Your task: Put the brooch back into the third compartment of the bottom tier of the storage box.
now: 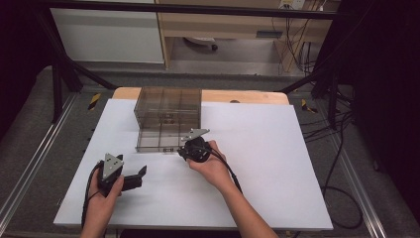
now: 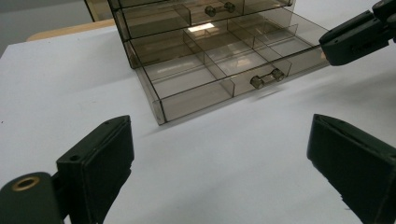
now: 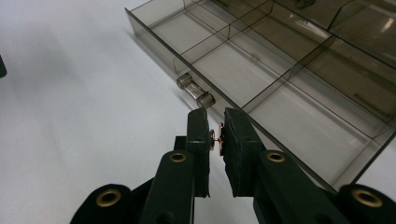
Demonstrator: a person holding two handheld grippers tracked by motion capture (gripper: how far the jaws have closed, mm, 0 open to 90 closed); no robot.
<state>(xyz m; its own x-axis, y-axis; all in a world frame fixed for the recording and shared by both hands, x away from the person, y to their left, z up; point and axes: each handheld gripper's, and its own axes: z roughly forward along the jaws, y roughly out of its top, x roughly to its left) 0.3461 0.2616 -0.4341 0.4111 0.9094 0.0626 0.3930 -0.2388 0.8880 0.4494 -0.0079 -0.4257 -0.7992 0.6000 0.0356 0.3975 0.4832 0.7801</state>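
A smoky clear drawer cabinet (image 1: 168, 106) stands at the far middle of the white board. Its bottom drawer (image 1: 157, 141) is pulled out, and its compartments (image 3: 280, 70) look empty. My right gripper (image 1: 182, 151) is shut, its tips (image 3: 215, 116) just short of the drawer's clear bar handle (image 3: 195, 93), at the handle's right end. A thin coppery glint shows in the slit between the pads; I cannot tell what it is. My left gripper (image 1: 136, 177) rests at the near left, open with nothing between its jaws (image 2: 219, 135), pointing toward the drawer (image 2: 224, 70).
The white board (image 1: 277, 163) lies on a wooden table (image 1: 247, 95). A second closed drawer with its own handle (image 2: 219, 8) sits above the open one. Black frame bars and cables (image 1: 341, 148) run along the table's right side.
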